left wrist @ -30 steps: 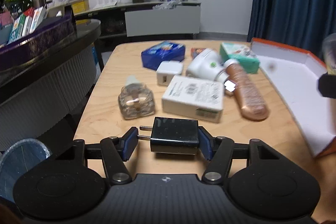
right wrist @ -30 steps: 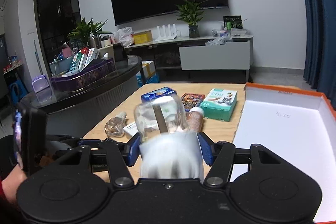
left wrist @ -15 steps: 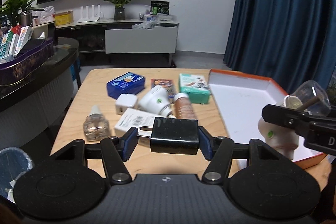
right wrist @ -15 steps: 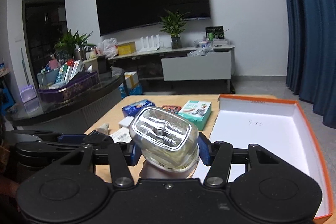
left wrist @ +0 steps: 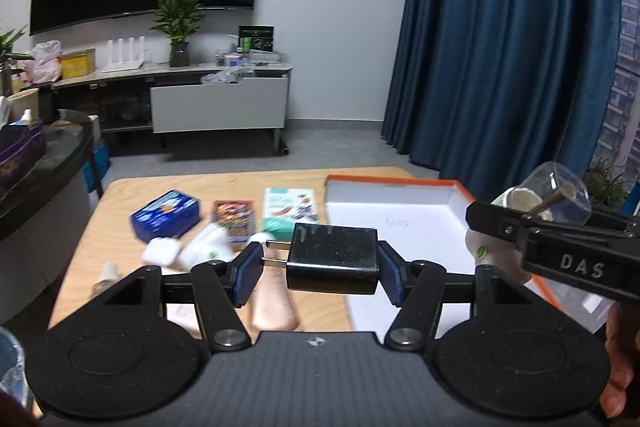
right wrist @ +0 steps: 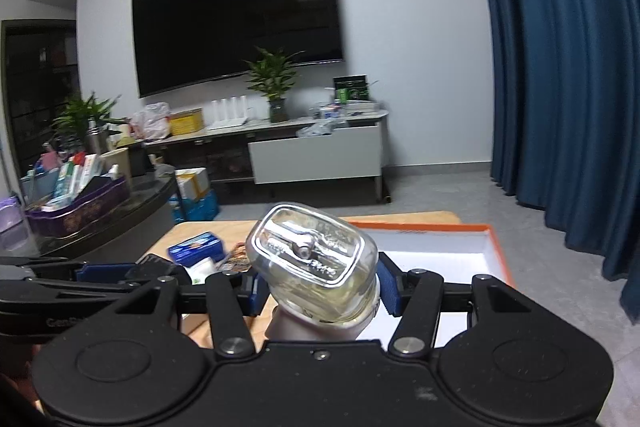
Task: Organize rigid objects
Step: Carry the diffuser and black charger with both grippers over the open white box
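My left gripper (left wrist: 320, 267) is shut on a black charger plug (left wrist: 332, 259), its metal prongs pointing left, held above the wooden table (left wrist: 120, 195). An orange-rimmed white box (left wrist: 400, 211) lies open just beyond and to the right. Over the box's right edge, my right gripper (left wrist: 520, 227) comes in from the right. In its own view, the right gripper (right wrist: 320, 291) is shut on a clear glass bottle (right wrist: 316, 263) with a white base, tilted so its bottom faces the camera. The box (right wrist: 440, 247) sits behind the bottle.
A blue box (left wrist: 166, 215), a card pack (left wrist: 234, 221), a teal box (left wrist: 290, 205), a white case (left wrist: 160, 251) and a white bottle (left wrist: 206, 247) lie left of the white box. A copper bottle (left wrist: 272, 307) lies under my left gripper. A dark counter (left wrist: 40, 167) borders the table's left.
Both grippers rose and swung right toward the white box, each keeping its object. The loose items slid left and lower in view. The glass bottle tipped bottom-first toward the right camera.
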Demonstrator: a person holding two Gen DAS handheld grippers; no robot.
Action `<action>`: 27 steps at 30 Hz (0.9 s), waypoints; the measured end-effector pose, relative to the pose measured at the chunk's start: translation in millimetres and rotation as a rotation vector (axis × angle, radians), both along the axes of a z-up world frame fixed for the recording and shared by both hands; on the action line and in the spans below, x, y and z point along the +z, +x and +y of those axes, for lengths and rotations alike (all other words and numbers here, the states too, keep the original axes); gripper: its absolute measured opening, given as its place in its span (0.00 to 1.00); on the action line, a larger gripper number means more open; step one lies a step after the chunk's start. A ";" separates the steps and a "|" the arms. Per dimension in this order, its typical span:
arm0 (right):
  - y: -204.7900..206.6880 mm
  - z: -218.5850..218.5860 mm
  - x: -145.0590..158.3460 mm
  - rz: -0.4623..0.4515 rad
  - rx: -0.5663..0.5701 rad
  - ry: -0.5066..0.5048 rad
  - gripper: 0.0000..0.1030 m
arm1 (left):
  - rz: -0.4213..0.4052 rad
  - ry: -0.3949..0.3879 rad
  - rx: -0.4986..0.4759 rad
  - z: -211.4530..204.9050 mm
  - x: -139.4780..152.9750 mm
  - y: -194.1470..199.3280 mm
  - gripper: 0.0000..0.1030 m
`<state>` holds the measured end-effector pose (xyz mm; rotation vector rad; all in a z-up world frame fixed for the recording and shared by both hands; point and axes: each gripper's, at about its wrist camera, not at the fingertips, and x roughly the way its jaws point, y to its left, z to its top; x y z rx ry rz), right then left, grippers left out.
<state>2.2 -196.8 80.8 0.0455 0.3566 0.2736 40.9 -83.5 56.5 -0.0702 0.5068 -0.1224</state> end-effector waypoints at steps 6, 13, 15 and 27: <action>17.5 -15.8 0.6 0.017 -0.042 -0.012 0.63 | -0.004 -0.012 -0.038 -14.1 3.6 24.6 0.60; 41.6 -34.6 -2.7 0.045 -0.087 -0.017 0.63 | 0.014 -0.021 -0.070 -25.9 0.8 49.4 0.60; 50.6 -36.3 -4.6 0.056 -0.094 -0.022 0.63 | 0.026 -0.031 -0.075 -26.6 -0.5 57.9 0.60; 93.3 -51.3 -11.8 0.125 -0.139 -0.009 0.63 | 0.074 -0.016 -0.106 -32.8 0.4 91.1 0.60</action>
